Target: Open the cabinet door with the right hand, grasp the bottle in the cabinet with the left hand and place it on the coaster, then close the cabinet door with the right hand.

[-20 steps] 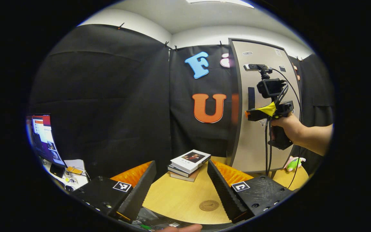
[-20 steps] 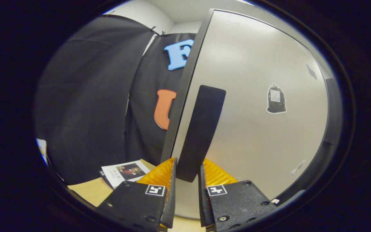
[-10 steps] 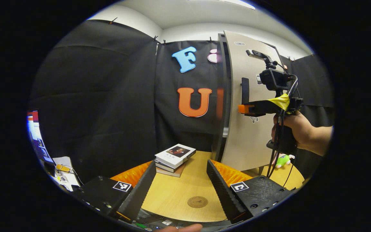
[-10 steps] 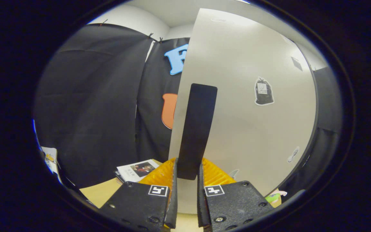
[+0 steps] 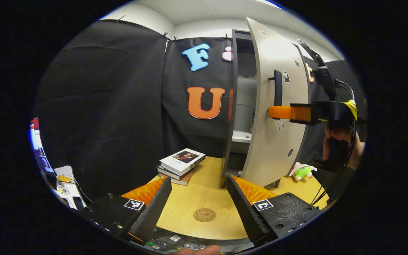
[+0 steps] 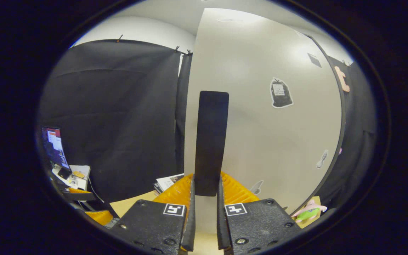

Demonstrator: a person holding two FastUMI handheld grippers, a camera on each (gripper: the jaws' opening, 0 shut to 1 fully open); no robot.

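Wooden table (image 5: pixel 204 198) runs across the lower middle of the left gripper view, backed by black cloth. At the bottom of that view the left gripper (image 5: pixel 199 203) is spread wide with nothing between its fingers, and the round coaster (image 5: pixel 204 215) lies on the table in the gap between them. At the bottom centre of the right gripper view, the right gripper (image 6: pixel 206 209) is clamped on the lower end of the dark upright handle (image 6: pixel 211 141) of the pale cabinet door (image 6: pixel 278 141). In the left gripper view this door (image 5: pixel 278 106) stands partly open right of centre, showing a shelf inside; the bottle cannot be made out. Books (image 5: pixel 181 162) are stacked left of the cabinet, and a soft toy (image 5: pixel 302 171) lies at lower right.
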